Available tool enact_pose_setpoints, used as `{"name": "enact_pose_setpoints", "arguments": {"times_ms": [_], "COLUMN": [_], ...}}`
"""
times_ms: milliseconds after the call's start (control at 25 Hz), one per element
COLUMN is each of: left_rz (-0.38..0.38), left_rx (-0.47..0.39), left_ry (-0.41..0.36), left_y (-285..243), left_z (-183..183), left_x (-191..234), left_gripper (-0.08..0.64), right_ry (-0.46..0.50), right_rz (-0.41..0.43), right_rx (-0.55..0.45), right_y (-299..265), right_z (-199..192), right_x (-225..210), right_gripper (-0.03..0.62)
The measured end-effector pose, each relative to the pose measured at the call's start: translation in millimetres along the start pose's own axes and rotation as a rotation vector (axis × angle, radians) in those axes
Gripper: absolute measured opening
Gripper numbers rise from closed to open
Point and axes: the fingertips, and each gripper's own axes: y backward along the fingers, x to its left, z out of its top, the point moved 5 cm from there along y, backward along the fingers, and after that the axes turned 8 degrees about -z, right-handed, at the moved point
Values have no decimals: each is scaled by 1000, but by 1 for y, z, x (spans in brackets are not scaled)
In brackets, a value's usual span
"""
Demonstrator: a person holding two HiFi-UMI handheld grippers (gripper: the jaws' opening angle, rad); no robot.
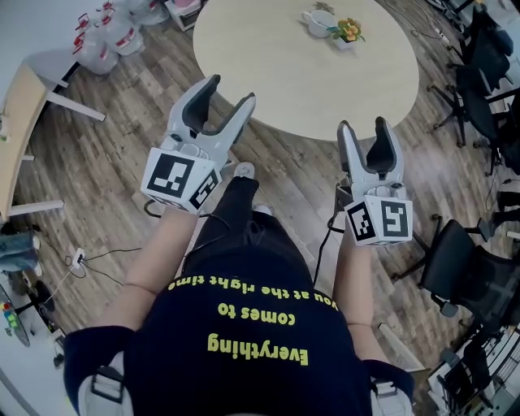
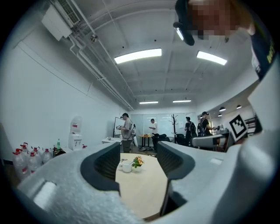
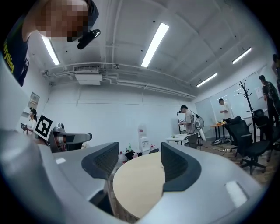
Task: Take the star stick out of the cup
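You are holding the left gripper [image 1: 230,91] and right gripper [image 1: 363,124] level near the table [image 1: 268,49]; both jaws gaping, empty; cup [image 1: 318,22] sitting well beyond.

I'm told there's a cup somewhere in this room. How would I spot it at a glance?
Start at the big round pale table standing on the wood floor. Near its far edge two small things stand side by side. The cup is the plain white one on the left in the head view; its neighbour holds orange and yellow flowers.
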Motion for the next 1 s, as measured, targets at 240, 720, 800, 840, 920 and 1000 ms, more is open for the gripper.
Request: {"name": "enact_pose_setpoints", "arguments": {"times_ms": [240, 720, 800, 840, 920, 1000], "left_rz": [10, -54, -73, -82, -101, -120], "left_rx": [-9, -4, -3, -3, 1, 9], "left_ry": [14, 11, 10, 12, 17, 22], "left_y": [-29, -124, -142, -150, -166, -179], "left_z": [-4, -2, -1, 0, -1, -3], "left_x": [32, 138, 156, 164, 179, 191], "left_gripper": [281, 284, 284, 284, 284, 284], "right_ry": [14, 27, 27, 25, 22, 17], "right_rz": [-14, -68, -89, -101, -122, -140], "right_rx": [-30, -45, -46, -45, -42, -36], "right_y": [-26, -153, -173, -182, -198, -210], "right_z": [4, 15, 16, 16, 16, 14], "right_x": [-8, -16, -19, -21, -23, -24], "right_gripper": [307, 307, 307, 307, 307, 307]}}
